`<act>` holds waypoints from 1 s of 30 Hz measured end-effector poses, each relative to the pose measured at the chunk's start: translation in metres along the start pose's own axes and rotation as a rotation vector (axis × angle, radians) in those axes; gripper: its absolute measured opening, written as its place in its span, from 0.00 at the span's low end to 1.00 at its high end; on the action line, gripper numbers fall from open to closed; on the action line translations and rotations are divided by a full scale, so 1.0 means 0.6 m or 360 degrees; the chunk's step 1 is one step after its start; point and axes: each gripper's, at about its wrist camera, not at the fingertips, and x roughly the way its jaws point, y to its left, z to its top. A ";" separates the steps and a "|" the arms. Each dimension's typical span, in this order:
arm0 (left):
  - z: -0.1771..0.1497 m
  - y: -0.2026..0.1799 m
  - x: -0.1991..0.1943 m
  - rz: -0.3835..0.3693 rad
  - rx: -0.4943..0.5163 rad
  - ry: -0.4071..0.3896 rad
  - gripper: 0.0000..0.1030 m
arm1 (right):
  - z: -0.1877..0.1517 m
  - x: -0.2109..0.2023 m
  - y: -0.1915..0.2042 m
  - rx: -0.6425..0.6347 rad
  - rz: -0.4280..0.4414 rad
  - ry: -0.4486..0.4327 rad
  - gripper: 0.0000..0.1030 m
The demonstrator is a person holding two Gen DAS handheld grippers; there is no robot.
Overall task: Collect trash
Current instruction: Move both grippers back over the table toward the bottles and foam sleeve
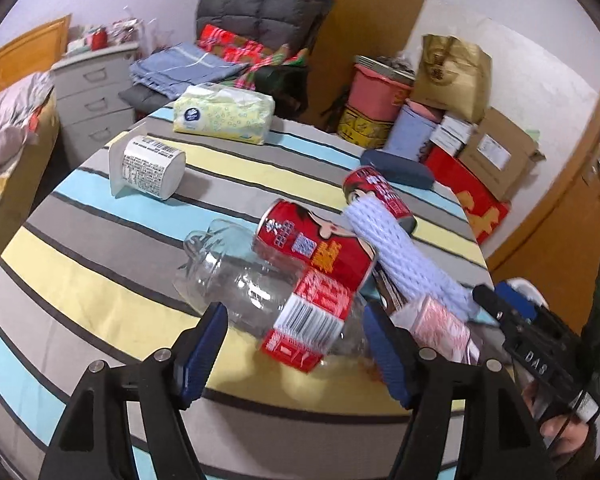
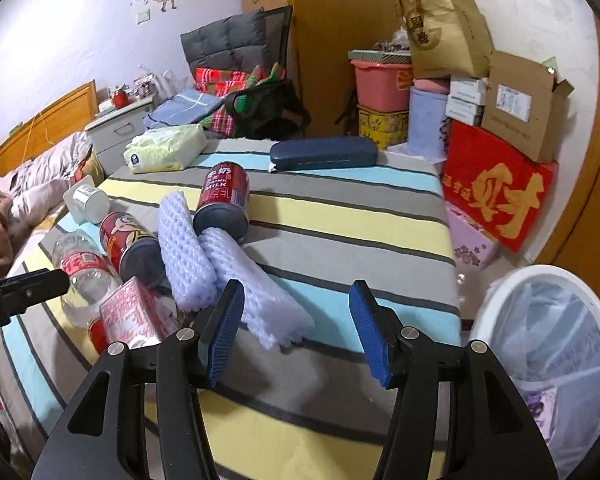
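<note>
Little looked done: the bottle (image 1: 260,292), two cans (image 2: 222,200) and foam sleeves (image 2: 186,248) lay on the bench (image 2: 340,216), both hand-held grippers (image 1: 292,356) (image 2: 296,336) spread and empty, the bin (image 2: 548,344) waiting.

- We see a clear plastic bottle (image 1: 260,296) lying on its side on the striped cloth, a red label round its middle.
- A red can (image 1: 316,246) lies tipped against the bottle; a second red can (image 2: 222,200) lies further back, dark base towards us.
- Two white foam nets (image 2: 220,264) lie side by side between the cans, one touching the far can's base.
- A pink-and-white carton (image 2: 130,312) rests beside the bottle, blurred, so we can't read it.
- A white cup (image 1: 150,168) lies on its side, well apart.
- The white bin (image 2: 548,352), lined with a clear bag, stands beside the table and seems to hold some wrappers.
</note>
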 end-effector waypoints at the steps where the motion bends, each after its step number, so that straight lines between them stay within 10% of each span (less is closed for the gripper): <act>1: 0.003 0.001 0.003 -0.0001 -0.0016 -0.0001 0.69 | 0.000 0.003 0.000 0.0001 0.0015 0.0011 0.55; 20: 0.020 -0.032 0.058 0.0085 0.0033 0.0068 0.75 | 0.002 0.045 -0.004 0.0043 0.0187 0.0188 0.54; 30: 0.011 0.009 0.060 0.0198 0.0136 0.0145 0.75 | -0.004 0.037 0.003 0.0029 0.0155 0.0220 0.28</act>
